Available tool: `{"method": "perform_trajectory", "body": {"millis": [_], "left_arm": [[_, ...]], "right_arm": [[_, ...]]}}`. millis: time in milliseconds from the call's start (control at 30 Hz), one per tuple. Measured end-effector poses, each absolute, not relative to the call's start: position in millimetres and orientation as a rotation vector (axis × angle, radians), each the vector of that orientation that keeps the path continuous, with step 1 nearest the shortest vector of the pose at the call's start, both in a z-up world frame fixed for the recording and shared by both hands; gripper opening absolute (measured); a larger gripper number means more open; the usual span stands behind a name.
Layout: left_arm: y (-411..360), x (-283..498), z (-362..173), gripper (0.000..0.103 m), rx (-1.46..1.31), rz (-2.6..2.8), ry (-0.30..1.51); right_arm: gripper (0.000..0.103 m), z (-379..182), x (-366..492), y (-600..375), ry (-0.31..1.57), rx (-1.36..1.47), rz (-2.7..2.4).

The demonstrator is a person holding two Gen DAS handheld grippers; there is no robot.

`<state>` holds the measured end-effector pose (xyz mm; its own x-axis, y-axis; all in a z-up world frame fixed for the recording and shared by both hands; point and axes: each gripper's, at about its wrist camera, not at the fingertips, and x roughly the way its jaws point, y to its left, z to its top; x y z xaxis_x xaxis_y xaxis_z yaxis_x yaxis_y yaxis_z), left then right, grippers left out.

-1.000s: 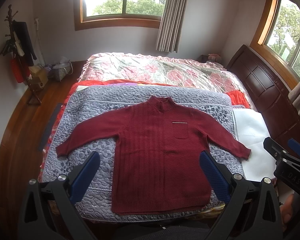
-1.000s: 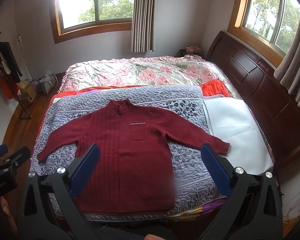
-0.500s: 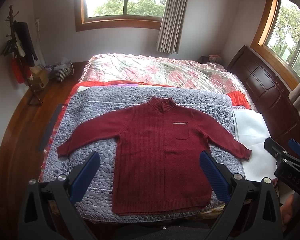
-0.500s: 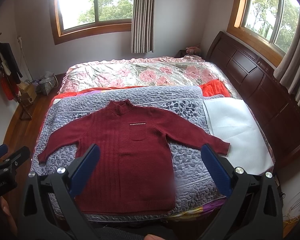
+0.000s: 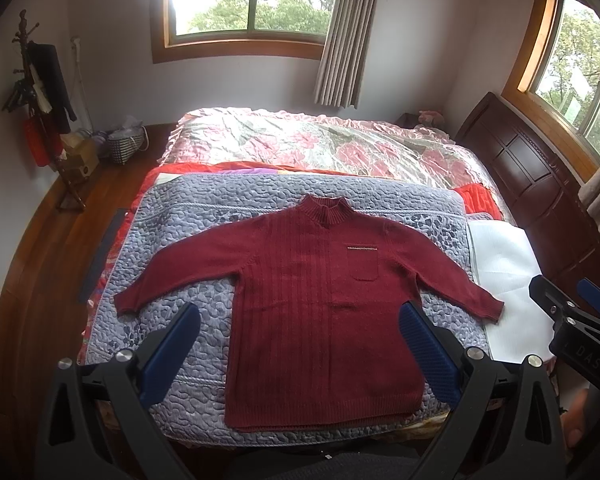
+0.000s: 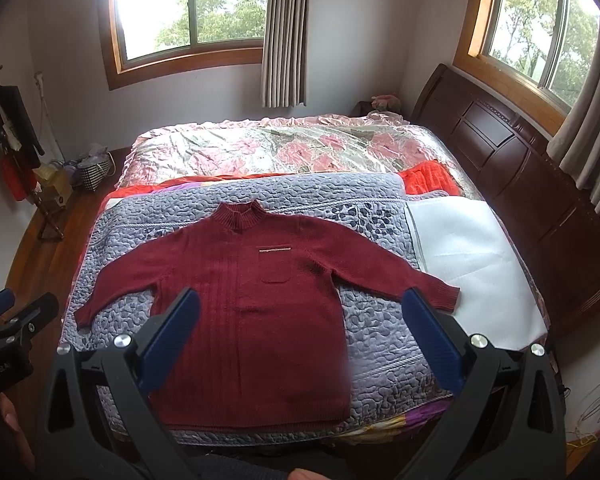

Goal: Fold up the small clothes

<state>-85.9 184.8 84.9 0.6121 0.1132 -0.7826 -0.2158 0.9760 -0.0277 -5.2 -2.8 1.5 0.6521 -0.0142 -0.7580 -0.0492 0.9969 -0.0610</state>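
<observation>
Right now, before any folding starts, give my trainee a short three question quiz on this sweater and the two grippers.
1. True or false: the dark red sweater lies flat with both sleeves spread out.
2. What lies directly under the sweater? A) the grey quilted blanket B) the white sheet C) the floral bedspread
3. Fill in: the left gripper and right gripper are both ____ and hold nothing.

Key: 1 true; 2 A; 3 open
</observation>
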Motion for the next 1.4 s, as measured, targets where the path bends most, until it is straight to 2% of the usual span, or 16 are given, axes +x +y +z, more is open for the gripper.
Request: {"method": "perform_trajectory", "body": {"millis": [1400], "left_arm": [[205.0, -52.3, 75.4, 0.099, -0.132, 0.216, 0.868]], "right_arm": [[0.100, -3.5, 36.0, 14.1, 0.875, -0.100, 0.028]]}}
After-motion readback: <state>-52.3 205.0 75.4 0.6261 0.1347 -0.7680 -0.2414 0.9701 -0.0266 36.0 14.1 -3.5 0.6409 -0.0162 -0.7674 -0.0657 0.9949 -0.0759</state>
